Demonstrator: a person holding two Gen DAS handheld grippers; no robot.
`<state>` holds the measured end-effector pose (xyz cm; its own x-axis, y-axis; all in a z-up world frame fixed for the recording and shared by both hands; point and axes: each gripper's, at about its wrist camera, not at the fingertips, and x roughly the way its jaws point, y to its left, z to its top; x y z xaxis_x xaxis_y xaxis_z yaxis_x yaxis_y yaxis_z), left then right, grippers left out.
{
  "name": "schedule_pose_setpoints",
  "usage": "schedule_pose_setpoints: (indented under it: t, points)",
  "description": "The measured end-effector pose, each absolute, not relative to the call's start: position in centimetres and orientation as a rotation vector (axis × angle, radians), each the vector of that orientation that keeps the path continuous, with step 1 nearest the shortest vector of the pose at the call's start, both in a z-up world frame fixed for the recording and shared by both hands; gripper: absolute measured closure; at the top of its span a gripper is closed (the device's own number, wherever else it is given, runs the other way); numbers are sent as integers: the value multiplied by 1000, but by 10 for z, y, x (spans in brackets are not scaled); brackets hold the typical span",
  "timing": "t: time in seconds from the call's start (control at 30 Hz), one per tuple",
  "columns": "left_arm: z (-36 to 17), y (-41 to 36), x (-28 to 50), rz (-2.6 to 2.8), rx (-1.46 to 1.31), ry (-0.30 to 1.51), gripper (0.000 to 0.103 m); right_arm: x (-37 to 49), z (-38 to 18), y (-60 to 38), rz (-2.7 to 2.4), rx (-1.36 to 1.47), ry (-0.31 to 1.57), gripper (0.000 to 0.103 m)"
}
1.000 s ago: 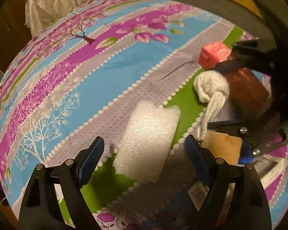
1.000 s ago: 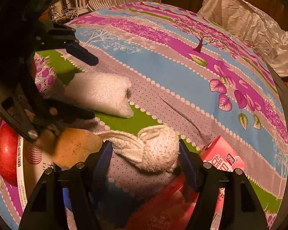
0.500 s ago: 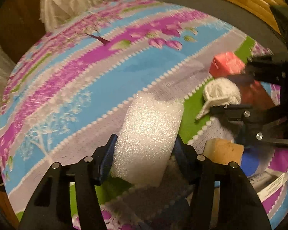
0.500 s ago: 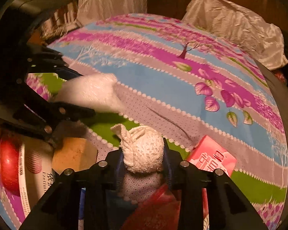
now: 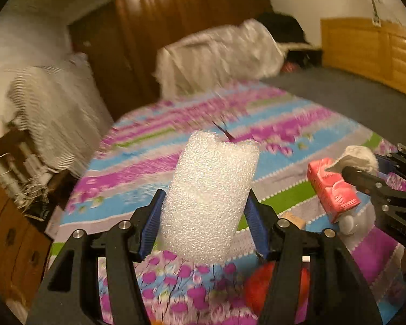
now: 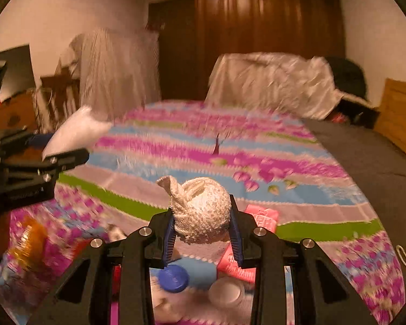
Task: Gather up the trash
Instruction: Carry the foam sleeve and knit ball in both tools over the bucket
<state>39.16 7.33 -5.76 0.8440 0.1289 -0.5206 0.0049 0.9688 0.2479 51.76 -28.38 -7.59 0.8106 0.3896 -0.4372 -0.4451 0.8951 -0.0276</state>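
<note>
No text could be read anywhere. The pink carton (image 6: 261,218) carried white print on its face, but blur left it illegible in both views. The blue cap (image 6: 174,276) bore faint raised lettering, too small and soft to make out.

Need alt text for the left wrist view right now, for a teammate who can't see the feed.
The left gripper is shut on a white foam sheet, bowed between its blue pads and lifted above a bright floral bedspread. At right, the right gripper holds a knotted white cloth near a pink carton. The background is motion-blurred.
</note>
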Motion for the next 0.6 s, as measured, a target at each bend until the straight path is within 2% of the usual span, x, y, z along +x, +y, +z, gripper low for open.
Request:
schedule_pose_setpoints:
  t: [0.23, 0.6]
  points:
    - [-36, 63, 306, 157, 105, 408, 47, 423, -41, -298, 369, -97, 265, 68]
    - [-26, 40, 252, 155, 26, 327, 47, 334, -14, -323, 296, -78, 169, 68]
